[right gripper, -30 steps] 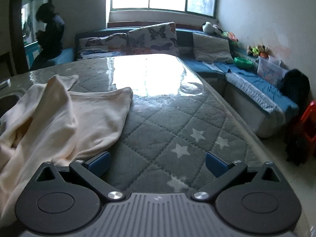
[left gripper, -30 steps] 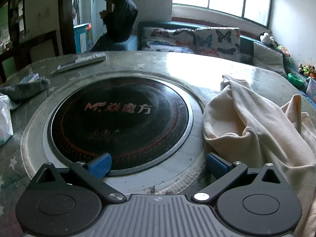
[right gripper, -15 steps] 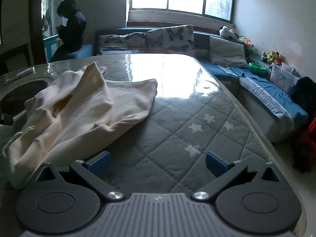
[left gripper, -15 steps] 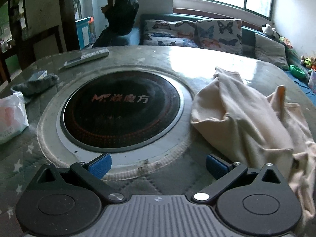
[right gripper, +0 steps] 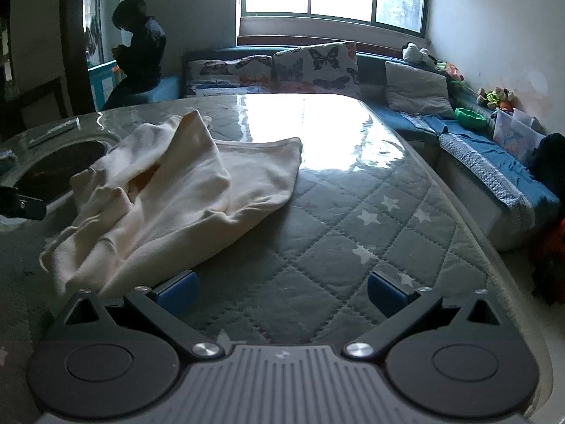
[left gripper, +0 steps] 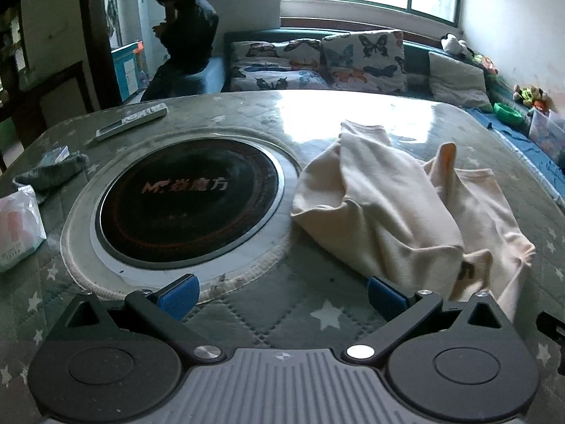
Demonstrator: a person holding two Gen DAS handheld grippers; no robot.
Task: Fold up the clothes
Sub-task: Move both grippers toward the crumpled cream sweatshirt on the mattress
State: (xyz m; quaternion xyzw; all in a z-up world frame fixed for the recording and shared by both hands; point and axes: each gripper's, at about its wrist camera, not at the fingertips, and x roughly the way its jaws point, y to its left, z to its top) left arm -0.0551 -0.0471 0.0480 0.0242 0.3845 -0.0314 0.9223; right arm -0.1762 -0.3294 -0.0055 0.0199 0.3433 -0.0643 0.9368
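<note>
1. Garment [left gripper: 388,212]: soft matt cream cloth, creased.
2. Table cover [right gripper: 353,233]: quilted grey cloth under glossy clear film.
3. Cooktop [left gripper: 187,205]: smooth dark glass, metal rim.
4. Pads [right gripper: 176,288]: blue, matt.

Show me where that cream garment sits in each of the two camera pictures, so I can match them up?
Left wrist view: the garment lies crumpled right of centre, beside the round black cooktop.
Right wrist view: the garment lies left of centre, with the cooktop partly showing at the far left.
Shared landmark: the butterfly cushion under the window.
</note>
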